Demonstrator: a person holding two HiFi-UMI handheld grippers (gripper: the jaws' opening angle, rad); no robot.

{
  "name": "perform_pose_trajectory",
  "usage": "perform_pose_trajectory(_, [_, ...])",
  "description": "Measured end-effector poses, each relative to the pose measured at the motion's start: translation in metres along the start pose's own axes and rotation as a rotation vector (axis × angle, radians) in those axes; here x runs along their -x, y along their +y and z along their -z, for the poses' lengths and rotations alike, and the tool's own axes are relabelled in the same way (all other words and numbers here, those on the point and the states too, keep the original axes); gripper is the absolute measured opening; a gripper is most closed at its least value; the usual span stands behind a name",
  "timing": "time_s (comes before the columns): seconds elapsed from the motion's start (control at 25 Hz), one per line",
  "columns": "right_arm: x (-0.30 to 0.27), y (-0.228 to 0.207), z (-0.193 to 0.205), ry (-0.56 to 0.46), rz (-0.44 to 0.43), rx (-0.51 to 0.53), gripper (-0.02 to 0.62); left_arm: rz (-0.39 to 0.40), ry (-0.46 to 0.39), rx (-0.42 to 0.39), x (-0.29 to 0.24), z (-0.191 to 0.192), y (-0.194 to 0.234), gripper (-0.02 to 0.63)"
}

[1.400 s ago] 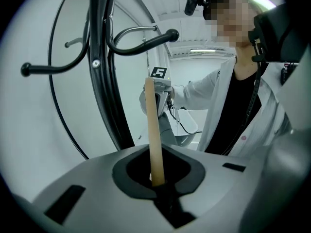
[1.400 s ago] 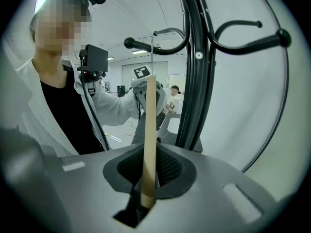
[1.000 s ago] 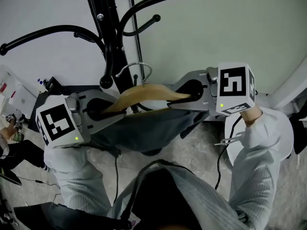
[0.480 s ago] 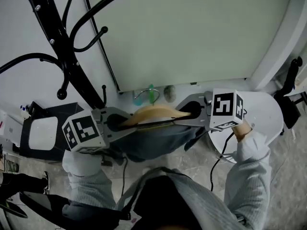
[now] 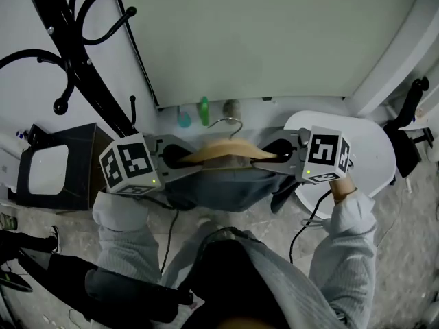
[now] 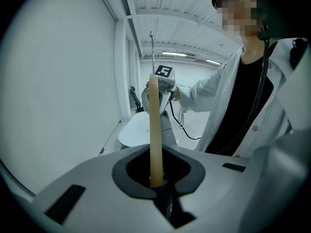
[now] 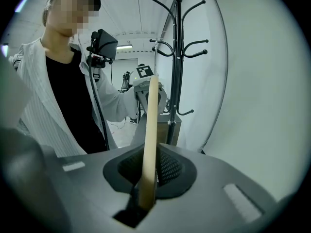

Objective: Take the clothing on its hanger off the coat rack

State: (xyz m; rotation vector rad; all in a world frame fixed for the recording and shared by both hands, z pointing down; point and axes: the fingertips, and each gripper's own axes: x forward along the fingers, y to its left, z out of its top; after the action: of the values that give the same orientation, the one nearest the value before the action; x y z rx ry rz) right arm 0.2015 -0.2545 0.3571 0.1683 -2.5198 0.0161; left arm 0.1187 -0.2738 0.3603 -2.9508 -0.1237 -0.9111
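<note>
A wooden hanger point(image 5: 225, 150) with a metal hook point(image 5: 228, 123) carries a dark grey garment point(image 5: 223, 187) that hangs below it. My left gripper point(image 5: 177, 159) is shut on the hanger's left end, my right gripper point(image 5: 278, 149) on its right end. The hanger runs level between them, free of the black coat rack point(image 5: 65, 53), which stands up and to the left. In the left gripper view the wooden bar point(image 6: 154, 130) rises edge-on from the closed jaws; the right gripper view shows the same bar point(image 7: 149, 144) with the coat rack point(image 7: 177, 57) behind it.
A pale green wall panel point(image 5: 254, 40) fills the back. A round white table point(image 5: 374, 157) stands at the right, beside my right gripper. A black box with a white top point(image 5: 48, 173) sits on the floor at the left. Cables point(image 5: 305, 221) trail below.
The hanger with the garment has come away from the coat rack's hooks and moved right with both grippers. The rack now lies far to the left, and the round table has come into view.
</note>
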Motion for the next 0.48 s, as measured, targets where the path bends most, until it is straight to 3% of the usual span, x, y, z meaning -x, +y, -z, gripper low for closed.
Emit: perform_pose_trajectory(0.48, [-0.016, -0.015, -0.008, -0.019, -0.001, -0.023, 0.035, 0.022, 0.005, 0.004, 0.012, 0.011, 0.017, 0.032])
